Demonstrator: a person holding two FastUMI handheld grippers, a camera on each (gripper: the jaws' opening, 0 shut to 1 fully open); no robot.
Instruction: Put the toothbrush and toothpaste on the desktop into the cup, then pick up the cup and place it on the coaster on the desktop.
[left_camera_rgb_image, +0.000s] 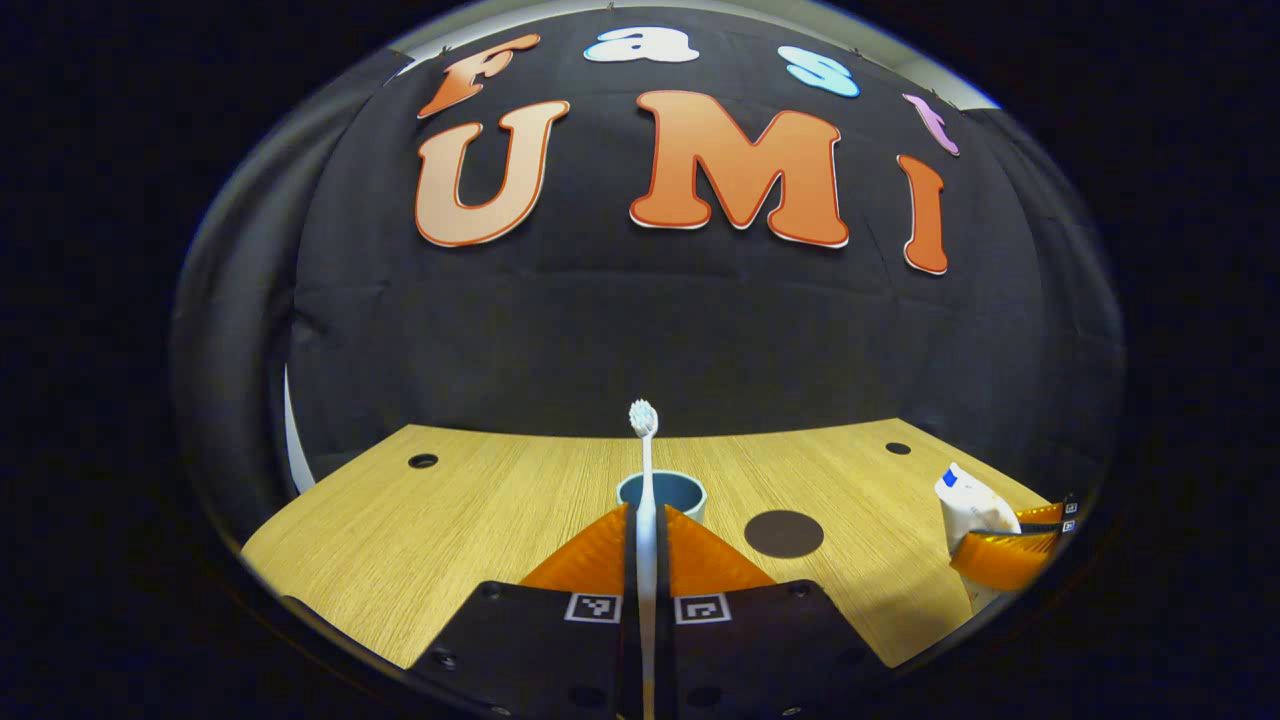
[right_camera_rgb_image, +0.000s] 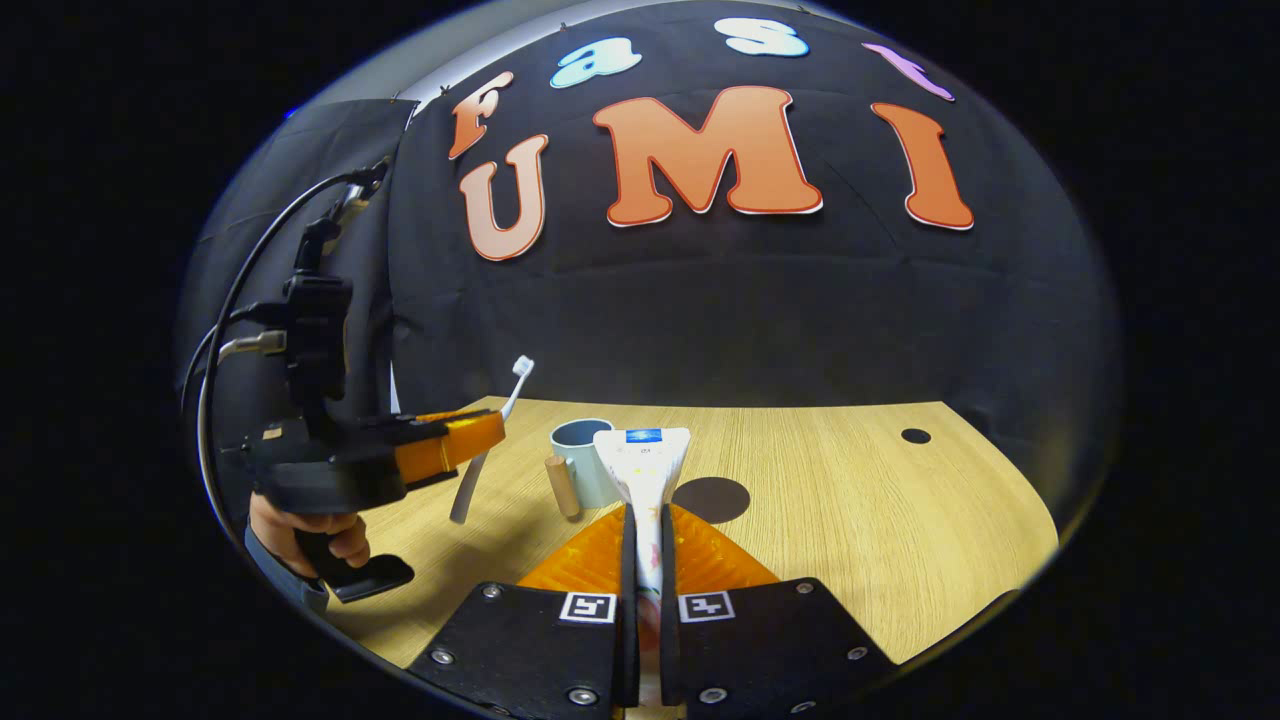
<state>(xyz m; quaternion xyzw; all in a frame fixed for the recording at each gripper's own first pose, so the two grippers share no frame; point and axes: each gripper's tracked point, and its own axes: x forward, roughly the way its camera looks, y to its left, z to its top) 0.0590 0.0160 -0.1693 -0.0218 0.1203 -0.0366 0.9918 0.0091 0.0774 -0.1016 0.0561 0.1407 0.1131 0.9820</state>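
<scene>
A: Left hand-held gripper (left_camera_rgb_image: 646, 540) clenched on the toothbrush (left_camera_rgb_image: 645, 470), gripped low on the handle. Held clear of the counter (left_camera_rgb_image: 400, 520), long axis running straight out along the fingers, bristle head farthest from the grip and pointing up and away toward the booth wall. Lined up just in front of the cup (left_camera_rgb_image: 661, 493).

B: And from the right gripper view, that same toothbrush (right_camera_rgb_image: 495, 435) tilted, head up, tail end hanging below the left hand-held gripper (right_camera_rgb_image: 465, 440). Probably light, stiff and a bit slick; best held mid-handle to stop any swivel. Needs tipping tail-down to drop in.

A: Right hand-held gripper (right_camera_rgb_image: 645, 540) grasping the toothpaste (right_camera_rgb_image: 643, 465), both fingers pinching the lower part of the tube. Flat crimped end up and forward, cap end hidden between the fingers. Long axis along the fingers again.

B: Soft body, likely to squash under a hard squeeze; firmer grip near the cap shoulder. Also lifted off the counter, close to the cup (right_camera_rgb_image: 585, 460).

A: Cup upright, open mouth up, handle (right_camera_rgb_image: 561, 486) toward the left. Likely rigid, heavier than the rest, possibly breakable; take by rim or handle.

B: Coaster (right_camera_rgb_image: 711, 498) flat, just right of the cup, nothing on it yet.
</scene>
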